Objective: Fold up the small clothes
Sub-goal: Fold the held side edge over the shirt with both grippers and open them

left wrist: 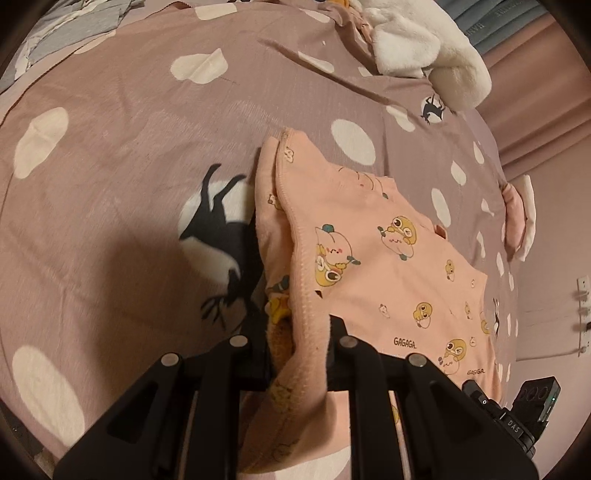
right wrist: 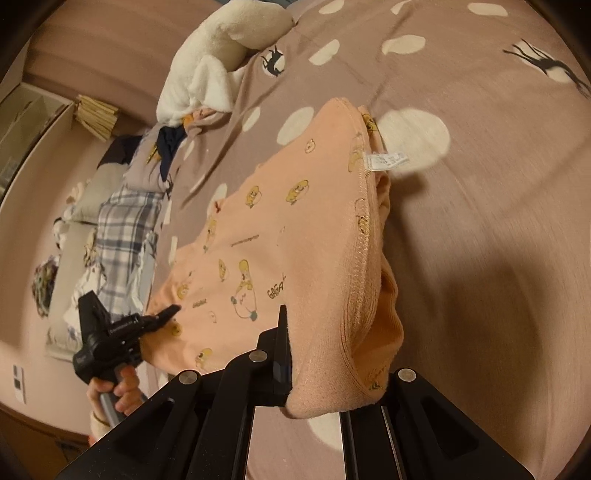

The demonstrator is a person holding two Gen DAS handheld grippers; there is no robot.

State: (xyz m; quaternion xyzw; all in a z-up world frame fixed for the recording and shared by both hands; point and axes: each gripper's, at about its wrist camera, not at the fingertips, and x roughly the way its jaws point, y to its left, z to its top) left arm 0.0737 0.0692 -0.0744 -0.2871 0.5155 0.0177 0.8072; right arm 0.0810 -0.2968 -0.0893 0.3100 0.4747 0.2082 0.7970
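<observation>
A small peach garment [left wrist: 388, 266] with yellow cartoon prints is held stretched above the bed between both grippers. My left gripper [left wrist: 299, 350] is shut on one corner of its hem. My right gripper [right wrist: 332, 354] is shut on the other corner of the garment [right wrist: 280, 229]; a white care label [right wrist: 388, 161] sticks out of the seam. The left gripper [right wrist: 162, 317] also shows in the right wrist view, clamped on the garment's far corner and held by a hand. The right gripper's body [left wrist: 517, 417] shows at the lower right of the left wrist view.
The bed sheet [left wrist: 129, 166] is mauve with white spots and black deer prints. A white plush blanket [left wrist: 424, 44] lies at the bed's far end. Grey folded cloth [left wrist: 62, 33] lies at the top left. A plaid cloth and other clothes [right wrist: 122, 236] lie along the bed's side.
</observation>
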